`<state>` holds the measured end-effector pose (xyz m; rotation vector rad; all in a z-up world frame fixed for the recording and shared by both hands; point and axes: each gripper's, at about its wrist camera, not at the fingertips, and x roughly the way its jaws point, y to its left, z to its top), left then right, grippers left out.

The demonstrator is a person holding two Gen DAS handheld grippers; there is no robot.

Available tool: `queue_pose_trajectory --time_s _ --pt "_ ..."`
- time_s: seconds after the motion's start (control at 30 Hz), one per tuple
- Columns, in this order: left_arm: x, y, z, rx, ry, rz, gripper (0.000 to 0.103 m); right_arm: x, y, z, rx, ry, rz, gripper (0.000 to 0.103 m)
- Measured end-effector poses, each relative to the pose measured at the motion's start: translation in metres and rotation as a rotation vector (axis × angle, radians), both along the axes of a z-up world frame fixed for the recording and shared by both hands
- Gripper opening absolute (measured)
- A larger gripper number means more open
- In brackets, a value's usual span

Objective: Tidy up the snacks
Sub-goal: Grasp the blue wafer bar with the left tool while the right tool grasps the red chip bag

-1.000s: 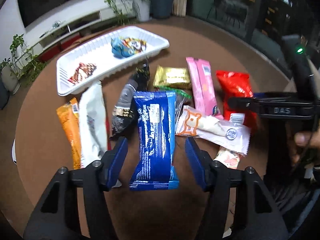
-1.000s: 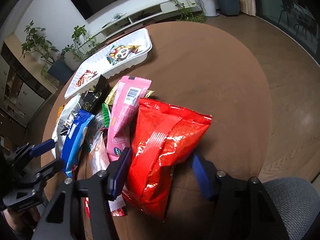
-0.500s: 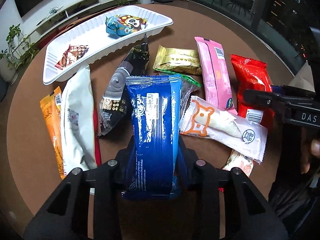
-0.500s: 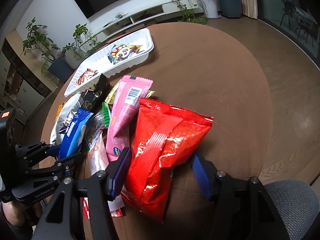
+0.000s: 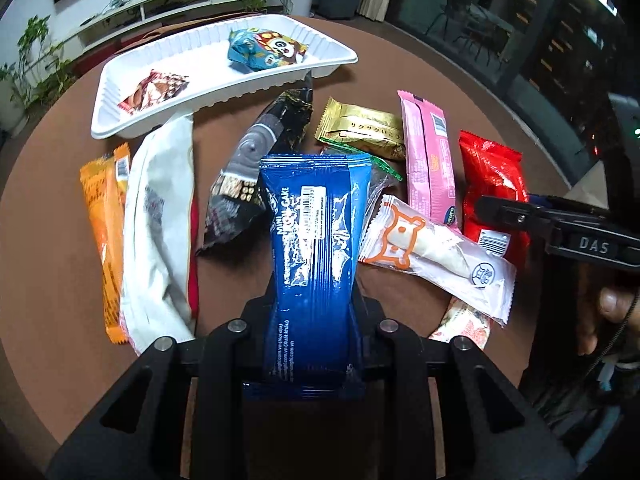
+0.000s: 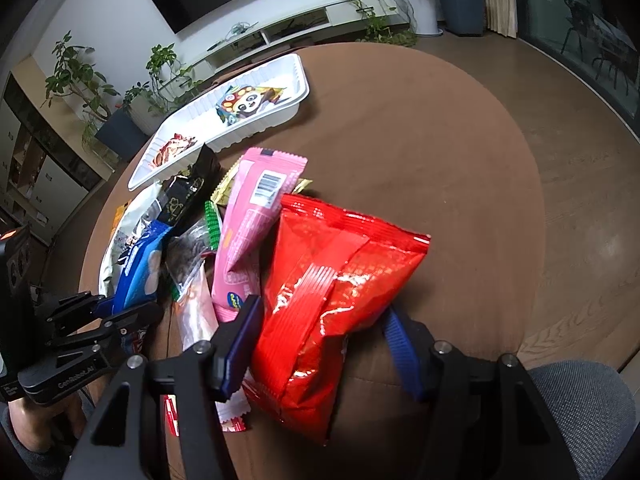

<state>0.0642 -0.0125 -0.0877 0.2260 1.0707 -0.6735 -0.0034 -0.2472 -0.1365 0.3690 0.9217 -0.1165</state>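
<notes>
Since before, my left gripper [image 5: 312,316] is closing on the soft, light blue mini cake pack [image 5: 314,256] near its lower end, while the right gripper [image 6: 320,344] stays open around the red bag [image 6: 336,300].

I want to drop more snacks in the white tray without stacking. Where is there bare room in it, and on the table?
The white tray is bare between the brown-wrapped snack and the panda packet. The brown table is open beyond the red bag. The stretch between tray and grippers is crowded with packets.
</notes>
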Motion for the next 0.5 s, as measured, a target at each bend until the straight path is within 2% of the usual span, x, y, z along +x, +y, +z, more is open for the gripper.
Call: queue_pose_trajectory --time_s 0.27,0.33,0.4,0.5 --pt "-0.01 0.016 -0.002 -0.077 0.021 0.04 0.025 0.001 0.0 0.0 0.028 0.0 0.019 0.048" --pt "-0.012 0.018 -0.002 -0.094 0.025 0.047 0.025 0.001 -0.002 0.0 0.046 0.001 0.019 0.044" --pt "-0.013 0.02 -0.002 -0.112 0.031 0.052 0.025 0.0 -0.005 0.0 0.078 -0.003 0.024 0.035" --pt "-0.014 0.024 -0.002 -0.137 0.044 0.06 0.025 0.0 -0.009 0.0 0.108 -0.007 0.021 0.032"
